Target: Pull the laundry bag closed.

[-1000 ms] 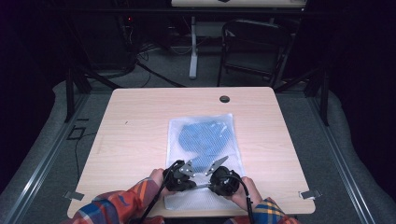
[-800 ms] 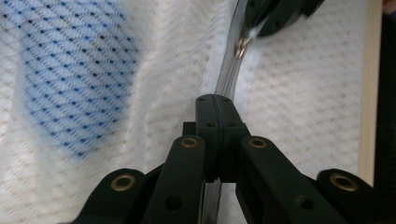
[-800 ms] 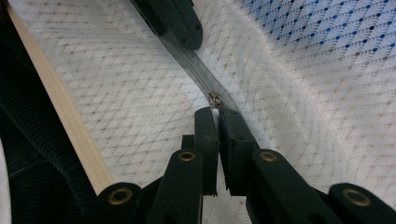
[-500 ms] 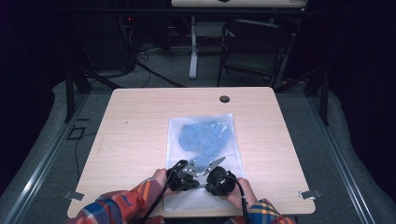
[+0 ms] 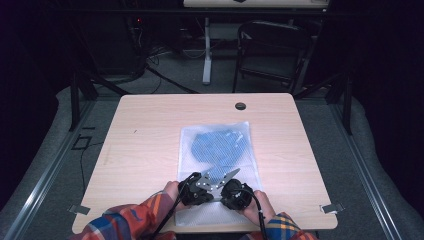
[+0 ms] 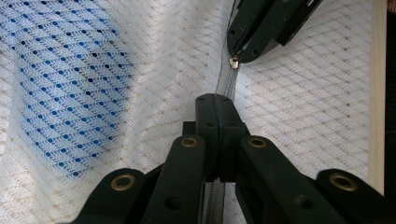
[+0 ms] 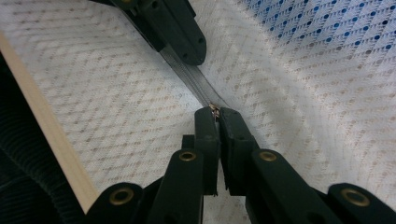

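mesh bag (image 5: 218, 165) lies flat on the tabletop (image 5: 140, 135), long axis running away from the person, zipper (image 6: 225, 84) along its near end. left tongs (image 6: 217, 105) pinch the zipper tape; right tongs (image 7: 215, 114) clamp the zipper pull (image 7: 214, 108).

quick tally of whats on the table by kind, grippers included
grippers: 2 (left gripper, right gripper)
white mesh zip bag: 1
blue item inside the bag: 1
total: 4
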